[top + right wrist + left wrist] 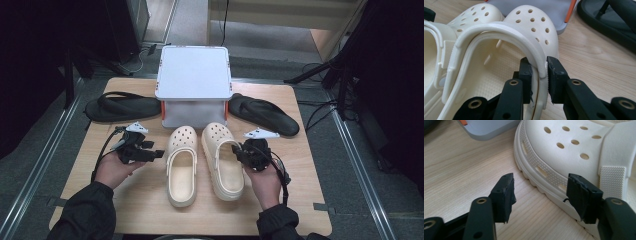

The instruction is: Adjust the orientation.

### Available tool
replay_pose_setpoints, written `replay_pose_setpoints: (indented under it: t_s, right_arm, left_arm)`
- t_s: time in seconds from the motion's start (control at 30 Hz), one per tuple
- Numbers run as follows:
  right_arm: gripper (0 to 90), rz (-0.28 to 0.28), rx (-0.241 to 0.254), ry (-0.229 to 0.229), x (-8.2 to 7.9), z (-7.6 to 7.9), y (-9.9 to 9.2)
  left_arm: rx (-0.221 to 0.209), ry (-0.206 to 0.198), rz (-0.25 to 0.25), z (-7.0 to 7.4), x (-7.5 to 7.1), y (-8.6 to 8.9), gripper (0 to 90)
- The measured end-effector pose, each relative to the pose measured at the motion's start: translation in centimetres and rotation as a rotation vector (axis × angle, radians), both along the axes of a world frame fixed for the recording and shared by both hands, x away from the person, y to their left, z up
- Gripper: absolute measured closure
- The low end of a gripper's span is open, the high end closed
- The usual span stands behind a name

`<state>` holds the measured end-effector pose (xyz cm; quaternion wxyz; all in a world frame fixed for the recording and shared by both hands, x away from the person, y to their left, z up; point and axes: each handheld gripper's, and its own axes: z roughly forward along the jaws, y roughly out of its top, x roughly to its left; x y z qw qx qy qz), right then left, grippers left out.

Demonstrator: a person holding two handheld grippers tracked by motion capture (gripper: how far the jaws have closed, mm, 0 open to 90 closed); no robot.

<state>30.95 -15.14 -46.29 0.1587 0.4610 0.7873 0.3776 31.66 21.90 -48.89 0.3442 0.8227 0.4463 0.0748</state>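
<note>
- R tongs (539, 75) clamp side wall + strap of R cream clog (222, 160), which sits on table (145, 200) w/ toe toward grey box (194, 75).
- L tongs (540, 195) open, nothing between pads, just beside L cream clog (574, 152).
- Black flip-flops (120, 106) flank box, one per side.

- Right cream clog (223, 160): perforated toe, sole down on the tabletop (145, 210), toe toward the grey box (193, 75); its side wall and strap are pinched.
- Left cream clog (181, 167): just beside it, parallel, upright.
</note>
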Motion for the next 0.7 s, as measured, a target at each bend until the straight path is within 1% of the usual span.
replay_pose_setpoints:
  t_s: [0.03, 0.07, 0.17, 0.2, 0.33, 0.5, 0.57, 0.7]
  right_arm:
    - [76.7, 0.004, -0.004, 0.002, 0.1, 0.0, 0.2]
    - [76.7, 0.009, -0.009, 0.001, 0.2, 0.0, 0.3]
    - [76.6, 0.013, -0.031, -0.001, 0.4, -0.2, 0.7]
    - [76.6, 0.015, -0.037, 0.000, 0.5, -0.2, 0.7]
    - [76.5, 0.017, -0.065, -0.004, 0.7, -0.5, 1.1]
    - [76.3, 0.034, -0.075, 0.001, 0.8, -0.8, 1.6]
    - [76.1, 0.039, -0.092, -0.007, 0.7, -0.8, 1.9]
    - [75.3, 0.047, -0.095, -0.007, 0.6, -1.0, 2.3]
  left_arm:
    - [0.000, -0.003, -0.002, 0.0, -0.1, 0.1, 42.8]
    - [-0.004, 0.002, -0.006, 0.0, -0.2, 0.2, 44.1]
    - [-0.011, -0.001, 0.001, 0.0, -0.5, 0.4, 46.1]
    - [-0.011, 0.005, 0.001, 0.0, -0.5, 0.5, 46.1]
    - [-0.011, -0.001, 0.016, 0.0, -0.7, 0.8, 45.9]
    - [-0.012, 0.002, 0.020, -0.1, -0.9, 0.9, 45.8]
    - [-0.011, 0.010, 0.019, -0.1, -0.8, 0.9, 45.2]
    - [-0.011, 0.009, 0.018, -0.1, -0.8, 0.9, 44.7]
